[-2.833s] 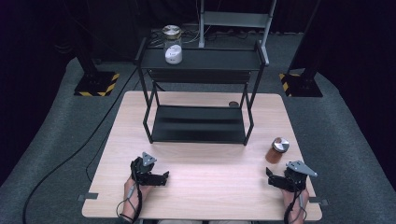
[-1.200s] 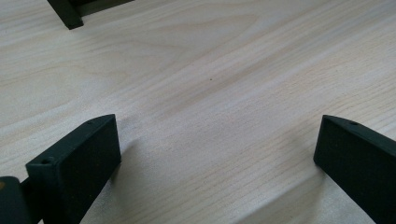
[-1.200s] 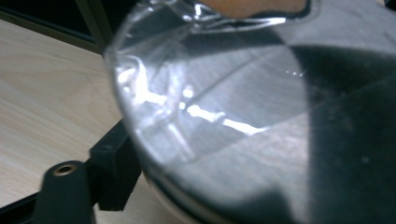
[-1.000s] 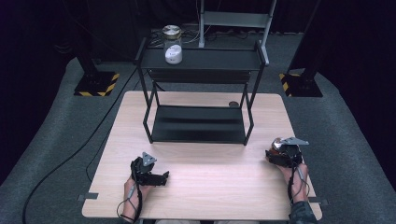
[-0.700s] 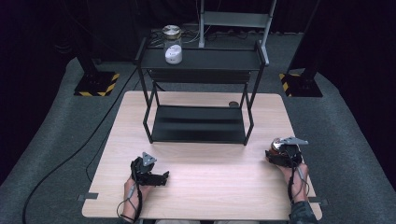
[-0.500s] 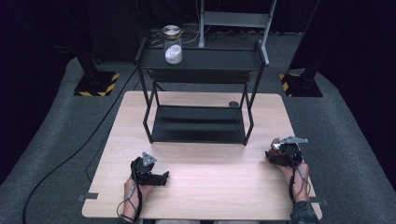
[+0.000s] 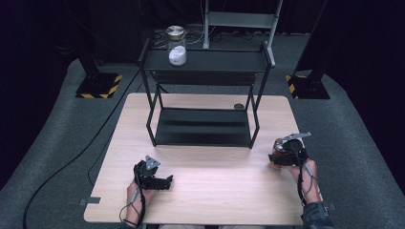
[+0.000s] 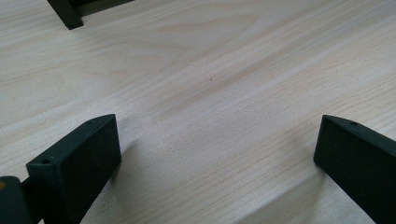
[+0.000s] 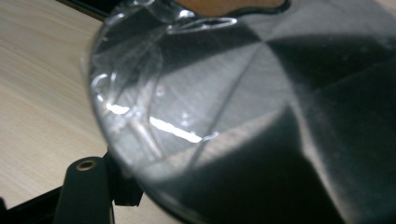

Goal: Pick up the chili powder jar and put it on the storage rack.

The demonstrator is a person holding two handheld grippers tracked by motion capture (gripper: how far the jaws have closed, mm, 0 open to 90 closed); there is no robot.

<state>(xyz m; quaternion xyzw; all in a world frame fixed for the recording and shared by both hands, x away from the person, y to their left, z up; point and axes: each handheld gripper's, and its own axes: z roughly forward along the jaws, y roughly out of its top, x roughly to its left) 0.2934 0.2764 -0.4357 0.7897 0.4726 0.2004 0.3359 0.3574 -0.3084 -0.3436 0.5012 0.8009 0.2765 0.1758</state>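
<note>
While my right gripper [image 7: 285, 155] sits at the right edge of the pale wooden table [image 7: 205, 200], the high view shows it against a small brown jar with a silvery metal lid [image 7: 278, 145], which stands on the tabletop just right of the black two-tier metal rack [image 7: 203, 126]. From up there I cannot see how the jaws stand around that jar. The right gripper view gives me what the high one lacks: the brushed lid [image 9: 261, 116] looms right up against the camera, with clear crinkled film [image 9: 135, 93] over its left part and one black jaw tip showing low at the left. The other jaw is hidden behind the lid, so I cannot tell whether the grip has closed on it.

My left gripper [image 7: 154, 179] rests near the table's front left, well apart from the jar. The left gripper view shows its two black jaws spread wide over bare wood grain, nothing between them, and a foot of the rack [image 8: 65, 11] at the top left corner. On the rack's top shelf, the high view alone shows a clear glass jar with a metal lid [image 7: 176, 47].
</note>
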